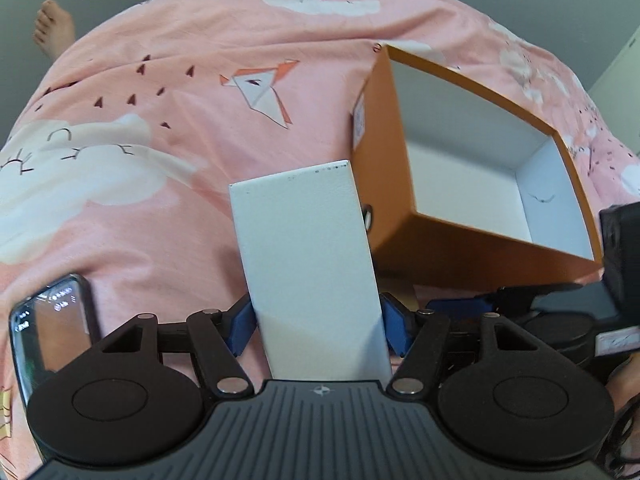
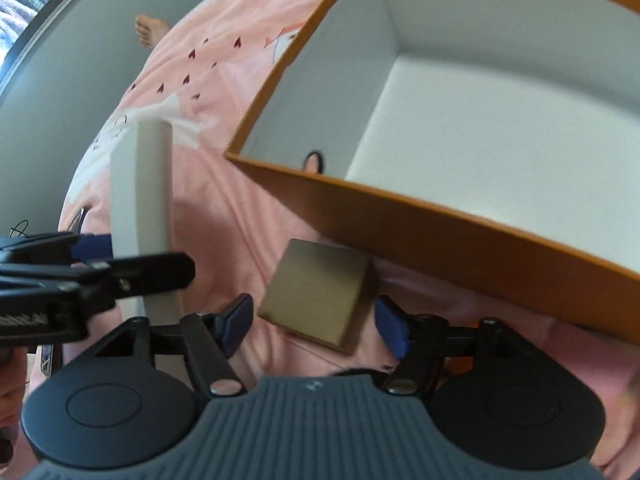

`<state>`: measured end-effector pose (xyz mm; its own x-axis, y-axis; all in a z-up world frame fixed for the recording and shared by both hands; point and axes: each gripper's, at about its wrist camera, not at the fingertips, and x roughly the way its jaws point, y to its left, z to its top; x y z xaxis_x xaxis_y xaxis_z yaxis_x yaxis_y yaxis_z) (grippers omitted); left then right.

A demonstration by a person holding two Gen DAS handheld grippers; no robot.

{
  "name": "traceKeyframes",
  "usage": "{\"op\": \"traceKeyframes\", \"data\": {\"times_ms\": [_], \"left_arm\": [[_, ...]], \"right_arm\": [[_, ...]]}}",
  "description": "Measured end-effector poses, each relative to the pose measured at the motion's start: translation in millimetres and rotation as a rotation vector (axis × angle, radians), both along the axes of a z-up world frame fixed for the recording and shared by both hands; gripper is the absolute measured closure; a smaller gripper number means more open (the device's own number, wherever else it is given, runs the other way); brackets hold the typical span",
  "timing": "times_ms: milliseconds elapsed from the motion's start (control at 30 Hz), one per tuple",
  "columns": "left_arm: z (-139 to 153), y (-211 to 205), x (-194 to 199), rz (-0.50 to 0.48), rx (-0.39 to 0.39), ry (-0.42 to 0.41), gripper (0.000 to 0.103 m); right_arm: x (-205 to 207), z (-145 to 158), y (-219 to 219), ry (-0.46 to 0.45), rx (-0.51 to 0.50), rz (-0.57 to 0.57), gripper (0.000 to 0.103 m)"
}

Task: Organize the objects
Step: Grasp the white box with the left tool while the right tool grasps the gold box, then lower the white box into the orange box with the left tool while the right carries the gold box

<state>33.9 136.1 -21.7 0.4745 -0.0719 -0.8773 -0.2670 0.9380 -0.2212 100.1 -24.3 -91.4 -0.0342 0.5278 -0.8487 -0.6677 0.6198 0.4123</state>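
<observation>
White card fills my left gripper [image 1: 318, 320]: the blue pads [image 1: 242, 326] press both long sides of a tall white box [image 1: 308, 264], which rises from between the jaws above the pink bedspread [image 1: 160, 140]. Just right of it sits the orange storage box [image 1: 476, 240], lid off, white inside. A phone [image 1: 48, 320] lies on the spread at my lower left. My right gripper [image 2: 316, 324] stands spread wide over a small brass-coloured box [image 2: 320, 292]; that box lies between the blue fingers [image 2: 394, 330] with a gap on each side, near the orange wall. A bare foot [image 1: 52, 28] shows beyond the bed's edge.
</observation>
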Motion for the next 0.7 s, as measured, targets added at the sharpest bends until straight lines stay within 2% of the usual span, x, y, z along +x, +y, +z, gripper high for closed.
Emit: {"op": "traceKeyframes", "data": {"times_ms": [167,400,500,700], "left_arm": [[-5,6,0,0.007,-0.02,-0.009,0.029],[-7,10,0,-0.005,-0.039,-0.028,0.029],[-2,8,-3,-0.015,-0.033,-0.048,0.03],[20,-2,-7,-0.057,-0.022,-0.107,0.03]], "right_arm": [[-7,-12,20,-0.03,-0.061,0.013,0.027],[-5,-17,22,-0.039,-0.077,0.004,0.033],[-6,-9,16,-0.051,-0.055,-0.004,0.034],[-7,27,-13,-0.11,0.013,-0.019,0.035]]}}
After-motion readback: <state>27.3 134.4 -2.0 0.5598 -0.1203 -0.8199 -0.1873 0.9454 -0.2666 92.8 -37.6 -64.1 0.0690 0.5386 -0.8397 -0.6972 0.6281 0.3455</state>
